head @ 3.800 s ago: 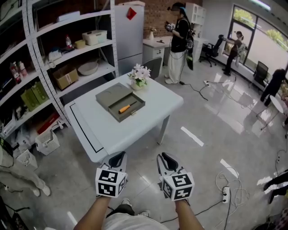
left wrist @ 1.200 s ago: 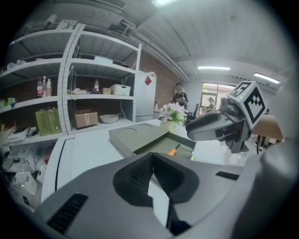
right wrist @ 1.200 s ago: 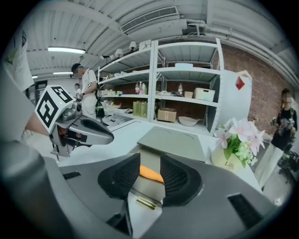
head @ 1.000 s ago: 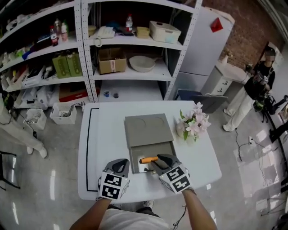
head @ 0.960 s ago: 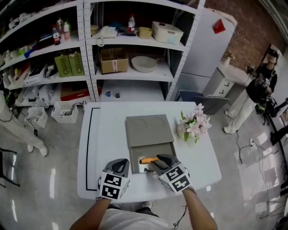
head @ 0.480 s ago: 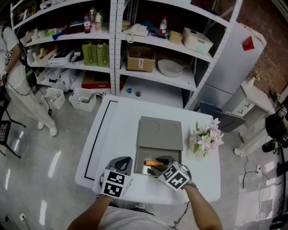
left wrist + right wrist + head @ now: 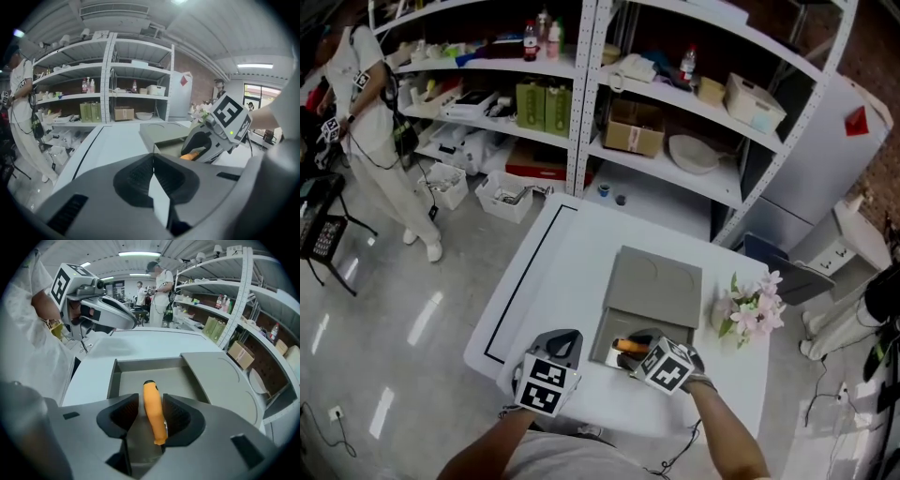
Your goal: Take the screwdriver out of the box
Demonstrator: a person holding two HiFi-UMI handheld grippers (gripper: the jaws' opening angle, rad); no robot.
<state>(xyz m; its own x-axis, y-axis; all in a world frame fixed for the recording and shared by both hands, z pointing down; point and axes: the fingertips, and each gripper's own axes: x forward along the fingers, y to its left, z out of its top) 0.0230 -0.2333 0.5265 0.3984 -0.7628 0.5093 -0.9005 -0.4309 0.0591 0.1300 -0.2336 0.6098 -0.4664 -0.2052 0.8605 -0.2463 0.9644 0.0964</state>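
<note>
Nearest us, over the near edge of the white counter [image 7: 567, 267], our left gripper [image 7: 153, 161] has its jaws pressed together with nothing between them. Just beside it, our right gripper [image 7: 150, 405] points steeply down into the open tray of the grey box [image 7: 654, 286]. Its jaws have just been opening and now stand spread. The orange handle of the screwdriver [image 7: 153, 413] lies between them, and a gap shows on at least one side, so the pads do not pinch it. The screwdriver rests on the floor of the tray, which is the part of the box closest to the counter's near edge, toward the near right corner. Beyond the tray, the box's flat lid [image 7: 220, 380], marked with round outlines, stretches toward the far edge. A bunch of pale pink flowers [image 7: 753, 309] stands just beside the box at the counter's right edge, and a thin black line [image 7: 523, 281] runs along the left edge. Past the far edge rise metal shelves [image 7: 586, 103] carrying cartons, bottles and a bowl. A person in white [image 7: 380, 112] stands far off on the left.
</note>
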